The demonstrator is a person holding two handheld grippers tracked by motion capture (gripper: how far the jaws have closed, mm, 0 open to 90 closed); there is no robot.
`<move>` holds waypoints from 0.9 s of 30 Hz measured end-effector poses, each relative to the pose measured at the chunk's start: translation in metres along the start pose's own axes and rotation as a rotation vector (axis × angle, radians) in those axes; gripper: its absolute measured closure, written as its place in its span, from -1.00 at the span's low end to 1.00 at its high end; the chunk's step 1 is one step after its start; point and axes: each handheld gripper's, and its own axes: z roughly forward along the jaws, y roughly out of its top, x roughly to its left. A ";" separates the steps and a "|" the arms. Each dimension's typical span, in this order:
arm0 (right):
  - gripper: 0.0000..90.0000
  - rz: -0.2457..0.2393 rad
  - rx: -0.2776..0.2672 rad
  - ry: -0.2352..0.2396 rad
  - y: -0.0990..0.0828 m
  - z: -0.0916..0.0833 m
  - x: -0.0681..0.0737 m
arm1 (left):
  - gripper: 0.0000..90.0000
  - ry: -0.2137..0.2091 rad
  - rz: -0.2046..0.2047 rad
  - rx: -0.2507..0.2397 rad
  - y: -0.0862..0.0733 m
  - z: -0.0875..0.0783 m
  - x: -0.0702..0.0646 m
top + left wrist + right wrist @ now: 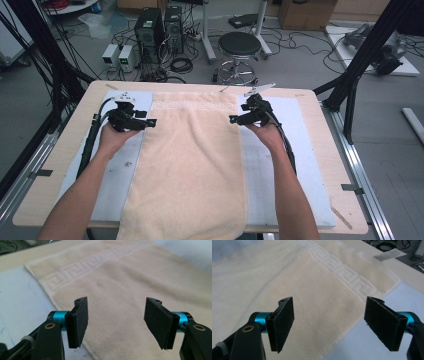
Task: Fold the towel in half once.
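A cream towel point(190, 160) with a key-pattern band along its far end lies flat down the middle of the table, over a pale blue mat point(265, 165). My left gripper point(151, 121) hovers at the towel's left edge near the far corner, jaws open and empty. In the left gripper view the towel point(130, 285) spreads past my left gripper point(117, 325). My right gripper point(233, 119) hovers at the towel's right edge, also open with nothing between the pads. The right gripper view has the towel point(312, 290) edge running under my right gripper point(332, 325).
The wooden table point(60, 150) borders the mat on all sides. A white label point(388, 255) sticks out from the towel's far hem. A black stool point(239, 47), computer towers point(150, 30) and cables stand on the floor beyond the table. Black frame struts rise at both sides.
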 end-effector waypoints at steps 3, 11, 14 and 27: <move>-0.39 0.000 0.023 -0.004 -0.011 0.014 -0.002 | -0.17 0.008 -0.018 0.021 -0.010 0.010 0.004; -0.10 0.039 0.114 -0.009 -0.032 0.040 -0.004 | -0.03 -0.002 -0.030 0.090 -0.022 0.026 0.008; 0.13 0.033 0.132 -0.006 -0.034 0.045 -0.002 | 0.10 0.014 -0.016 0.093 -0.028 0.029 0.005; 0.85 0.066 0.151 0.048 -0.028 0.039 0.004 | 0.92 0.058 -0.077 0.079 -0.028 0.021 0.005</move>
